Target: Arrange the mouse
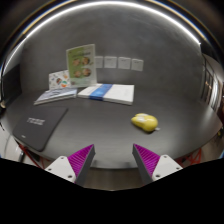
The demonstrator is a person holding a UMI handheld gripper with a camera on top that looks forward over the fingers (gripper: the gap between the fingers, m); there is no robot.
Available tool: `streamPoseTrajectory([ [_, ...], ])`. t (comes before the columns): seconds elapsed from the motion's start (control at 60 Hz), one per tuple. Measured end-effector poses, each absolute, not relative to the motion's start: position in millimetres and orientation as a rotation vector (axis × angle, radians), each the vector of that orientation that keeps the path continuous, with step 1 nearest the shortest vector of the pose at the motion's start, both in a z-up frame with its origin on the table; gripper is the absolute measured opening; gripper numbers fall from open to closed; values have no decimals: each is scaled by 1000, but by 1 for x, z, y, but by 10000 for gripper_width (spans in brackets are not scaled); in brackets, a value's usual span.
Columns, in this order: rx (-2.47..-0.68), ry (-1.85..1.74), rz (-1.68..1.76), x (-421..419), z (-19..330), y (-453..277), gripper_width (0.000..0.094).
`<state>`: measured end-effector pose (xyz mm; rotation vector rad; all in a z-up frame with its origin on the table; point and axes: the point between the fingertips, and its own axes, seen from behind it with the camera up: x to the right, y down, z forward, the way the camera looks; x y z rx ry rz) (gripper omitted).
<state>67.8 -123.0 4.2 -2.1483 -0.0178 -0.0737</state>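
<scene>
Mouse (145, 122): a yellow unit, resting on the dark worktop (100, 135), right of centre, beyond the right finger of the tool (115, 160) and apart from it. It lies on its base with its long axis running roughly left to right, so its sides are not square to the fingers. Nothing touches it.

Tool: released. The two fingers stand spread with a wide gap between the pads (80, 158), and nothing sits in that gap. This is the stance suited to an approach, since the jaws must be wider than the mouse body before closing on it.

Other items on the worktop:
- Laptop (40, 125): dark, closed, lying flat at near left, just beyond the left finger. The mouse sits well apart from it on the right, which is the usual side for a mouse.
- Books (88, 93): flat stack or pair, farther back and left of centre, one with a blue band.
- Card (80, 58): a printed sheet standing upright behind the books, apparently propped for display.
- Far wall: a row of pale panels (118, 63); detail too small to tell.

Assessment: the grasp has not yet begun. The next move probably calls for a shift to the right and forward so that the mouse stands between the fingers. A smooth, rounded shell may slip if pinched off centre. The intended final position cannot be told from this view.
</scene>
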Motion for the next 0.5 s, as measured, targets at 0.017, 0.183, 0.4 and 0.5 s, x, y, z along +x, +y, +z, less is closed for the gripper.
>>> streamPoseTrajectory([
  [0.017, -2142, -19, -88, 73, 4, -120, 815],
  [0.183, -2148, 5, -164, 113, -8, -91, 807],
  [0.4, -2172, -8, -5, 59, -23, -44, 801],
  [0.5, -2178, -15, 9, 26, -26, -28, 791],
])
